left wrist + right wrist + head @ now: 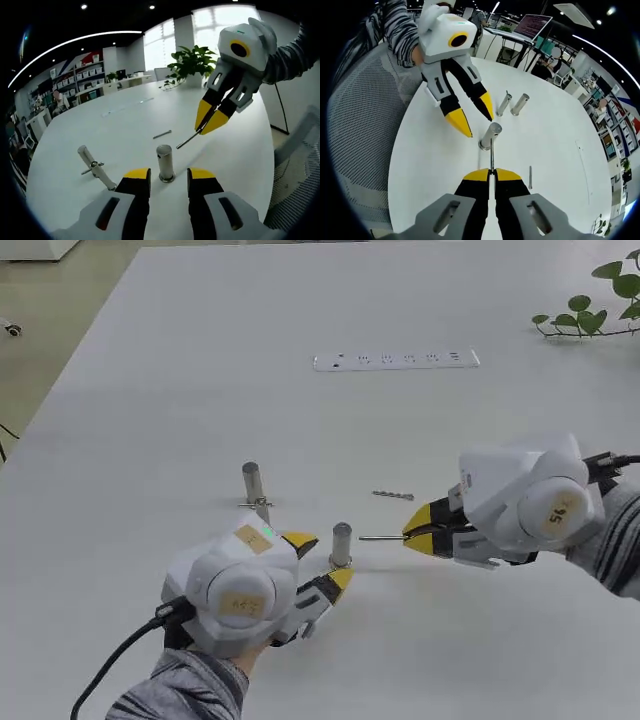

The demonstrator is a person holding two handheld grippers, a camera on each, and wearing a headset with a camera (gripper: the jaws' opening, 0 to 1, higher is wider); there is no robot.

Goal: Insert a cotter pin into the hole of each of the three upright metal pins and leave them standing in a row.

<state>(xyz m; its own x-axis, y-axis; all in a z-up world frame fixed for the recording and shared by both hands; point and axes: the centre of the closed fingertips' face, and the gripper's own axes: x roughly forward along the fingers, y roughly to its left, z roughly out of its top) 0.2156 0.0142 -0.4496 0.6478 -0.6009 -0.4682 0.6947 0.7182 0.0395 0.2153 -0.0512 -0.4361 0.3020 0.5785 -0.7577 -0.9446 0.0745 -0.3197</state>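
The thin steel cotter pin [380, 537] lies level. Its long axis runs straight from the right gripper [421, 531] toward the short upright silver metal pin [341, 545], which stands on the white surface [300, 390] just beyond the cotter pin's free tip. That tip is near the metal pin's upper part but apart from it. In the right gripper view the cotter pin [491, 155] lines up with the metal pin [490, 136] dead ahead. The right gripper is pressed together on the cotter pin's tail end. The left gripper [320, 560] is nearer the metal pin; its jaws stand wide apart with the pin between their tips, and no contact is evident. The hole is too small to make out. A spare cotter pin [393, 495] lies nearby, and another upright metal pin [253, 483] farther left already carries one across it.
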